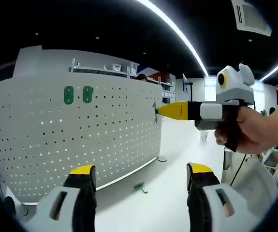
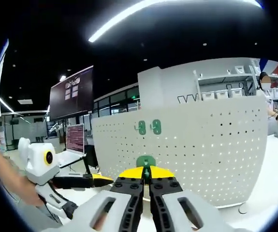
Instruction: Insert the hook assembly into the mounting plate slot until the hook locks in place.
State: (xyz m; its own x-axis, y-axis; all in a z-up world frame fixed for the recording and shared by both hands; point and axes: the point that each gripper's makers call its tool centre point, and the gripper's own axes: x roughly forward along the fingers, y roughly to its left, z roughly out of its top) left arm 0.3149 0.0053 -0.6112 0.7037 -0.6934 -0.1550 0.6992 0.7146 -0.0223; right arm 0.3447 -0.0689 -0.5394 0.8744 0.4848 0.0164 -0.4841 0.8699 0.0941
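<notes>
In the left gripper view, two green hooks (image 1: pixel 78 94) hang on the white pegboard (image 1: pixel 56 145); the left gripper (image 1: pixel 141 174) is wide open and empty, a third green hook (image 1: pixel 140 186) on the table (image 1: pixel 177 145) between its jaws. The right gripper (image 1: pixel 159 110) pinches a hook (image 2: pixel 146 163) against the pegboard's edge, jaws closed on it.

A lab-like workroom — white pegboard (image 1: pixel 76 140), shelves of bins (image 2: pixel 226 92), wall screen (image 2: pixel 71 99), ceiling light strips (image 1: pixel 177 34).
</notes>
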